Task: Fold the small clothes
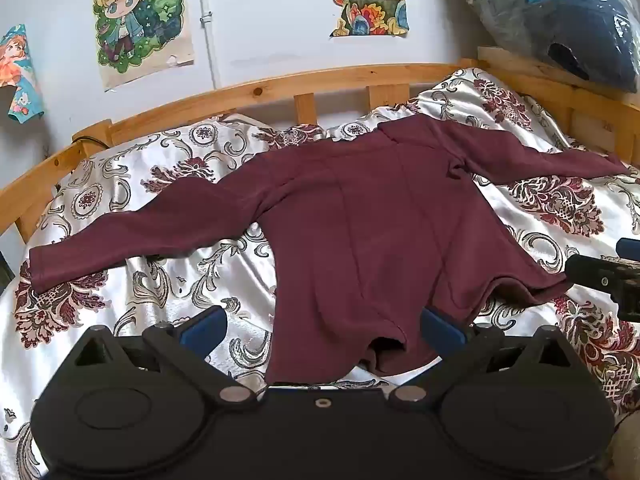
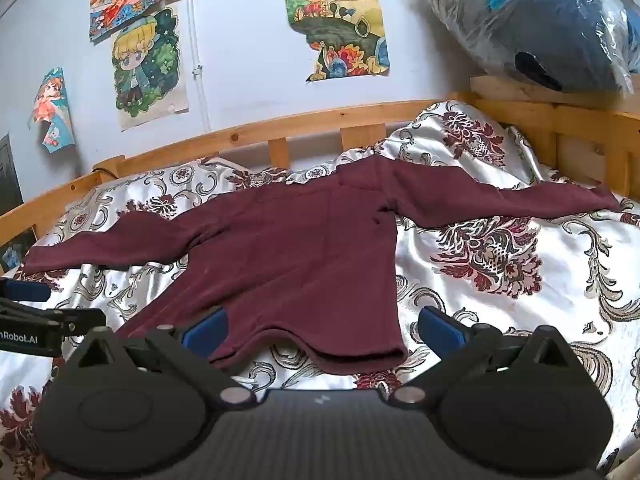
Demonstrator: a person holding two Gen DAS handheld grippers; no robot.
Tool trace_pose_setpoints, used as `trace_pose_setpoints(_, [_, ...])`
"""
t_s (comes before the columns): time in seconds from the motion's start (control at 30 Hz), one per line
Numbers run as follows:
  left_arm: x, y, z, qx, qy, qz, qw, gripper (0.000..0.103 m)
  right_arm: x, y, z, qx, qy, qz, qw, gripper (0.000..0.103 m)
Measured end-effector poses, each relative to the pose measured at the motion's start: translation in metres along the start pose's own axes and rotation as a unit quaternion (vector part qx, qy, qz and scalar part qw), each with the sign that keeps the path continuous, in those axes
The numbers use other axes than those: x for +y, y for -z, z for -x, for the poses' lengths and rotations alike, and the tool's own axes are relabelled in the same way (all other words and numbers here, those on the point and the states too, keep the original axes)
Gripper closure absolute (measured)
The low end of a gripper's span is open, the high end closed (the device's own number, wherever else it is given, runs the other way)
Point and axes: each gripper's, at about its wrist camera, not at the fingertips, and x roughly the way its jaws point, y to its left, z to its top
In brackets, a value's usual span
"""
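A maroon long-sleeved top [image 1: 360, 220] lies flat on the bed with both sleeves spread out and its hem nearest me. My left gripper [image 1: 323, 322] is open just above the hem's left part; the cloth lies between its blue pads [image 1: 204, 326], which do not press on it. My right gripper [image 2: 322, 330] is also open, over the right corner of the top [image 2: 300, 248] at the hem. Each gripper shows at the edge of the other's view: the right gripper [image 1: 604, 276] and the left gripper [image 2: 44, 320].
The bedspread [image 1: 160, 280] is shiny white with maroon flower patterns and is wrinkled. A wooden bed rail [image 1: 280, 88] runs along the far side and right. Behind it is a wall with cartoon posters [image 1: 140, 20]. A plastic-wrapped blue plush [image 2: 560, 28] rests at top right.
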Motion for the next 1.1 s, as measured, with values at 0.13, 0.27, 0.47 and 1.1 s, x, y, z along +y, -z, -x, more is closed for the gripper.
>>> trace_pose_setpoints(0.13, [-0.0002,0.0001,0.0001,0.0,0.001,0.0,1.0,0.001,-0.0005,-0.0006,0.0004,0.0,0.001,0.001,1.0,0.0])
trace_pose_setpoints(0.27, [-0.0001,0.0001,-0.0001,0.0,0.0,0.0,1.0,0.001,-0.0014,-0.0013,0.0002,0.002,0.001,-0.001,1.0,0.0])
trace_pose_setpoints(0.47, [0.0003,0.0007,-0.0004,-0.001,0.001,-0.001,1.0,0.001,-0.0013,0.0003,-0.001,0.005,-0.003,-0.005,1.0,0.0])
trace_pose_setpoints(1.1, [-0.0008,-0.0007,0.0008,-0.002,-0.002,-0.004,1.0,0.001,-0.0004,0.0017,-0.0013,0.005,-0.008,-0.009,1.0,0.0])
